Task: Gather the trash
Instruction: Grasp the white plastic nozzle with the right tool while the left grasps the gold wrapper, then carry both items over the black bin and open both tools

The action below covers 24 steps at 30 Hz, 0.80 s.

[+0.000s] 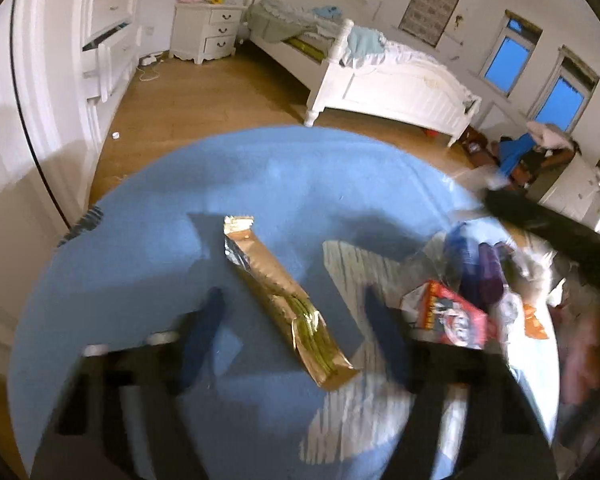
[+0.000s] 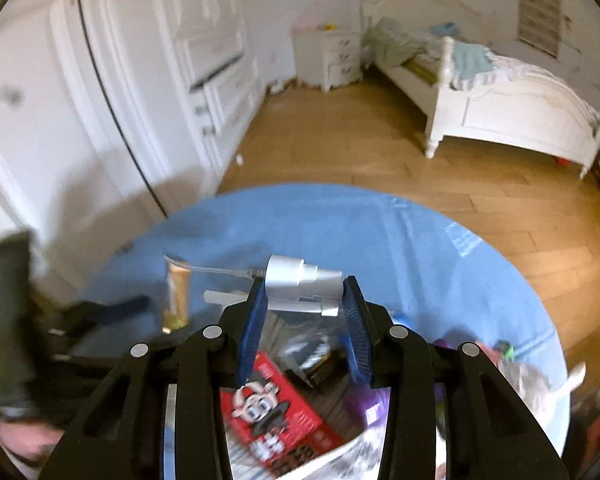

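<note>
While apart: fingers (image 2: 260,312) around pump (image 2: 300,280)

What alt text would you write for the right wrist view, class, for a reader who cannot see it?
The right tool grips a white plastic pump-dispenser head between its blue fingers, above a round blue-covered table. Below lies a pile of trash, including a red cartoon-printed carton. A gold foil wrapper lies to the left; a white bed stands behind.

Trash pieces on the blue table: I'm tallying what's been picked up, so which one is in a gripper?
The white pump dispenser head, pinched in the right gripper. The gold wrapper and red carton lie ungripped.
</note>
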Motion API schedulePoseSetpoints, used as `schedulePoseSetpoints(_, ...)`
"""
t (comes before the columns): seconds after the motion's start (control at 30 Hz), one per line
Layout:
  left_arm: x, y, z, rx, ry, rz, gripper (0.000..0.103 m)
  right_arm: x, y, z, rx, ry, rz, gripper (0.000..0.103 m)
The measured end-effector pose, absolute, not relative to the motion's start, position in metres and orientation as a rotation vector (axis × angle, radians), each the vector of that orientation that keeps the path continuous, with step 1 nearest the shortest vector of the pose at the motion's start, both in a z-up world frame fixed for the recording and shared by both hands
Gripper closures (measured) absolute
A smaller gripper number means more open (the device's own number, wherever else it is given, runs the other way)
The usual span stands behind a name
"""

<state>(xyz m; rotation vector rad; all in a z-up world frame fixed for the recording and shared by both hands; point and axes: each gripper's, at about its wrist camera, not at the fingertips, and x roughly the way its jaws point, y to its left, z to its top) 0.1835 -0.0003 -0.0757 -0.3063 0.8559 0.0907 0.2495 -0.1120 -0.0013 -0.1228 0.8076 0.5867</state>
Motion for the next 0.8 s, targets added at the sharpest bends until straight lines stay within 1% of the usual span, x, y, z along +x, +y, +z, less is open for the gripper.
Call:
schedulePoseSetpoints(0.03,0.184,-0.002,-0.078,-0.265,0.854,0.120,0.067,0.244,-0.120,0.003,-0.095,0.796,0.592,0.064)
schedulePoseSetpoints(0.07,0.185,-0.002,-0.078,-0.237,0.847,0.141,0.077,0.237,-0.130,0.008,-0.063,0.779,0.601,0.064)
schedulePoseSetpoints(0.1,0.185,0.000,-0.078,-0.235,0.849,0.153,0.080,0.229,-0.139,0.013,-0.035,0.760,0.609,0.064)
schedulePoseSetpoints(0.13,0.185,0.004,-0.077,-0.236,0.851,0.165,0.093,0.223,-0.149,0.018,-0.010,0.746,0.615,0.064)
schedulePoseSetpoints(0.17,0.185,0.008,-0.077,-0.233,0.854,0.183,0.102,0.217,-0.157,0.021,0.014,0.735,0.624,0.064)
schedulePoseSetpoints(0.23,0.181,0.020,-0.077,-0.302,0.845,0.154,0.102,0.207,-0.175,0.026,0.066,0.719,0.641,0.064)
schedulePoseSetpoints(0.33,0.164,0.022,-0.066,-0.326,0.805,0.131,0.102,0.193,-0.210,0.031,0.158,0.695,0.669,0.064)
schedulePoseSetpoints(0.47,0.148,0.001,-0.037,-0.335,0.743,0.052,0.102,0.179,-0.257,0.026,0.281,0.672,0.658,0.064)
schedulePoseSetpoints(0.57,0.145,-0.032,-0.009,-0.326,0.709,-0.029,0.102,0.167,-0.296,0.019,0.359,0.660,0.620,0.064)
schedulePoseSetpoints(0.67,0.153,-0.083,0.014,-0.303,0.687,-0.146,0.102,0.156,-0.344,0.011,0.435,0.640,0.560,0.064)
schedulePoseSetpoints(0.8,0.166,-0.158,0.020,-0.275,0.702,-0.312,0.102,0.143,-0.411,-0.001,0.531,0.600,0.442,0.064)
